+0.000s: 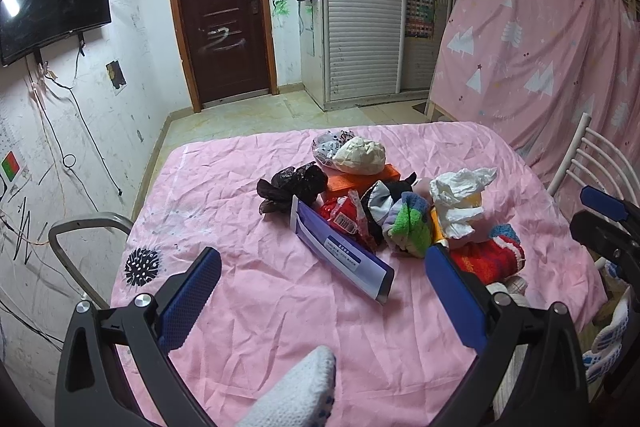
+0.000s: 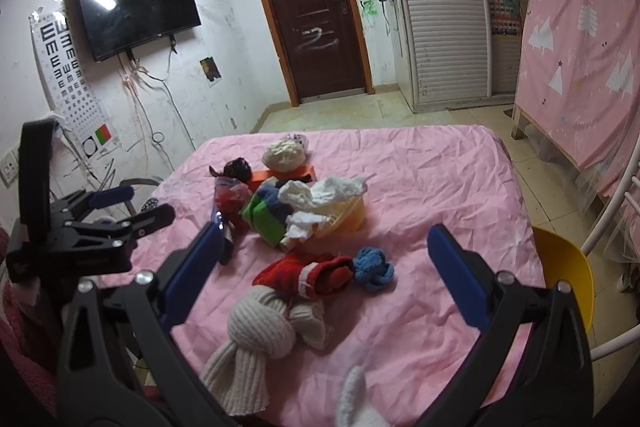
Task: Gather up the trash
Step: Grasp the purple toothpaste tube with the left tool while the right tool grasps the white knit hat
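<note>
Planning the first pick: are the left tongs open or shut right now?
Open. In the left wrist view the left tongs show their two blue pads spread wide apart, with only the pink cloth between them, holding nothing.

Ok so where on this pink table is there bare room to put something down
The near-left cloth, between the left hand-held gripper and the blue envelope, is bare. So is the far-right stretch beyond the yellow bowl. The middle is crowded: black bag, orange box, socks, tissue.
</note>
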Demonstrator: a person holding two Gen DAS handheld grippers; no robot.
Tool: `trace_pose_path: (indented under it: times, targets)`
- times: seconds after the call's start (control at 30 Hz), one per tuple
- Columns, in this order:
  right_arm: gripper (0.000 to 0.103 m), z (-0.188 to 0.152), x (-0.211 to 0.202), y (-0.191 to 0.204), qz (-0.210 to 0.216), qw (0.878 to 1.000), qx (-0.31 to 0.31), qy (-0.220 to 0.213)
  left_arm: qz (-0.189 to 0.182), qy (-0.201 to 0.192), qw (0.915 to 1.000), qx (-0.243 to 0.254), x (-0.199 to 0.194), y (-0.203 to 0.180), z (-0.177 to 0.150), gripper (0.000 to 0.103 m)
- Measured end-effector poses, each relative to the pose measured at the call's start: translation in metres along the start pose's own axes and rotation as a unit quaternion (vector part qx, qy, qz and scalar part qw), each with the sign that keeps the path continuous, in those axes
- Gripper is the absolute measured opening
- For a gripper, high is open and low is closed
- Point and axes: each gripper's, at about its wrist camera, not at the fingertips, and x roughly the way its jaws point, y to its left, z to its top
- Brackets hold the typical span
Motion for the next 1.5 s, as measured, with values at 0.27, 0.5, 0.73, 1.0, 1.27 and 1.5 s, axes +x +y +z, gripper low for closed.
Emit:
trace_pose_path:
  times: [0.27,0.5,0.73,1.0,1.27,1.5]
  targets:
    - [0.099,-0.014,0.021,-0.006,0.040,0.998,0.014,0.045,-0.021,0.035,0.9991,-0.008,0.019,0.005,-0.003,0.093]
    - [0.099,-0.036,0.043,0.000,0.081,0.992,0.019,0.099,-0.074,0.092,0.9922,-0.038,0.050,0.012,-0.006,0.092]
    - [0.099,-0.047,0.058,0.007,0.110,0.985,0.016,0.135,-0.094,0.132,0.9856,-0.050,0.082,0.005,-0.002,0.060]
    - [0.096,-0.057,0.073,0.030,0.108,0.979,-0.030,0.168,-0.116,0.156,0.9787,-0.066,0.106,0.003,-0.009,0.030]
    - [0.061,-0.058,0.061,0.019,0.111,0.982,0.002,0.152,-0.115,0.140,0.9795,-0.087,0.100,0.015,-0.014,0.011]
    - [0.057,-0.042,0.042,0.009,0.134,0.984,0.016,0.115,-0.085,0.090,0.9877,-0.095,0.069,0.023,-0.011,0.004]
